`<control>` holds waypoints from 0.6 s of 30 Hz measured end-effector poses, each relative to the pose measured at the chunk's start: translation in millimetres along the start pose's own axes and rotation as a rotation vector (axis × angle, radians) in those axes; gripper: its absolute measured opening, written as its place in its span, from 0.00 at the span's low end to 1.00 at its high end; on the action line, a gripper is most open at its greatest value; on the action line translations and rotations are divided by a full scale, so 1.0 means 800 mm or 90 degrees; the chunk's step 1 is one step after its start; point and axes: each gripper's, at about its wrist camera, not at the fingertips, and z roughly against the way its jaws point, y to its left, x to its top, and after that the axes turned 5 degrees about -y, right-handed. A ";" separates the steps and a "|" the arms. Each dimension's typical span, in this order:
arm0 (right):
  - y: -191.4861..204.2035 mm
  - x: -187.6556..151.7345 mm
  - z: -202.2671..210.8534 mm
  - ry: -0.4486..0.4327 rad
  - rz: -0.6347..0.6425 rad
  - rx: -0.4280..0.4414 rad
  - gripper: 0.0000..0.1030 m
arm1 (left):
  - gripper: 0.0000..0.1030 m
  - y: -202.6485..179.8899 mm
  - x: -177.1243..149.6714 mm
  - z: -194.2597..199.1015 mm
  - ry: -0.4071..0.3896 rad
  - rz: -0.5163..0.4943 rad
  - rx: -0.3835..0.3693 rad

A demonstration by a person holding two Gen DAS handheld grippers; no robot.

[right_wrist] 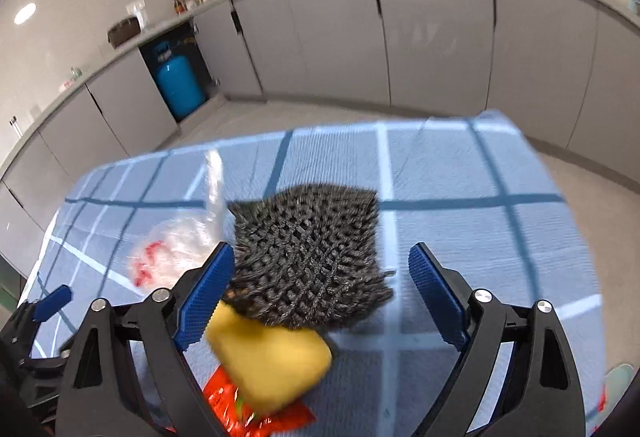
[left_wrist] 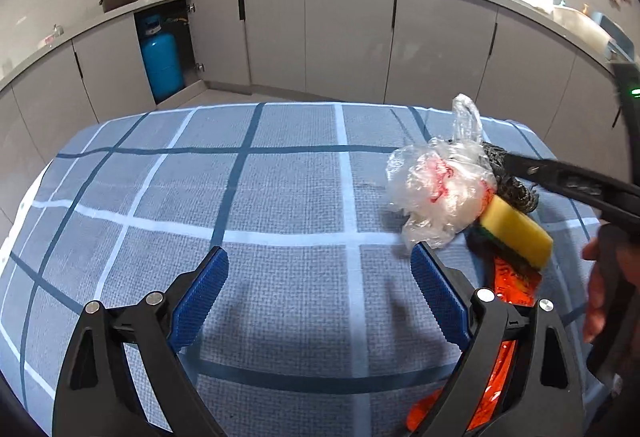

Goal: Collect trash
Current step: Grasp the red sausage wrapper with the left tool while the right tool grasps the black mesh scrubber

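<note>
Your right gripper (right_wrist: 320,289) gapes around the dark mesh scrubber (right_wrist: 308,257), unpinched; your left gripper (left_wrist: 320,297) hangs wide, empty.

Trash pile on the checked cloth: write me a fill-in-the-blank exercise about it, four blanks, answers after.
1. The sponge is ____ on top.
2. The crumpled bag is clear ____.
3. The black mesh scrubber lies partly on top of the ____.
4. Under the sponge lies a wrapper coloured ____.

Answers: yellow; plastic; sponge; red
</note>
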 end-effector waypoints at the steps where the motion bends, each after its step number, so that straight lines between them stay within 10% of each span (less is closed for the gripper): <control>1: -0.002 -0.002 -0.009 0.020 -0.009 0.013 0.62 | 0.88 0.001 0.000 0.000 0.001 -0.001 -0.002; 3: -0.005 -0.006 -0.018 0.044 -0.025 0.035 0.28 | 0.88 0.000 -0.002 0.001 0.002 -0.005 -0.004; 6: -0.004 -0.008 -0.008 0.036 -0.023 0.041 0.09 | 0.88 -0.005 -0.002 0.001 0.005 -0.005 -0.013; 18: -0.050 -0.036 0.136 -0.093 -0.016 -0.027 0.08 | 0.88 -0.071 -0.023 0.029 0.013 -0.084 -0.106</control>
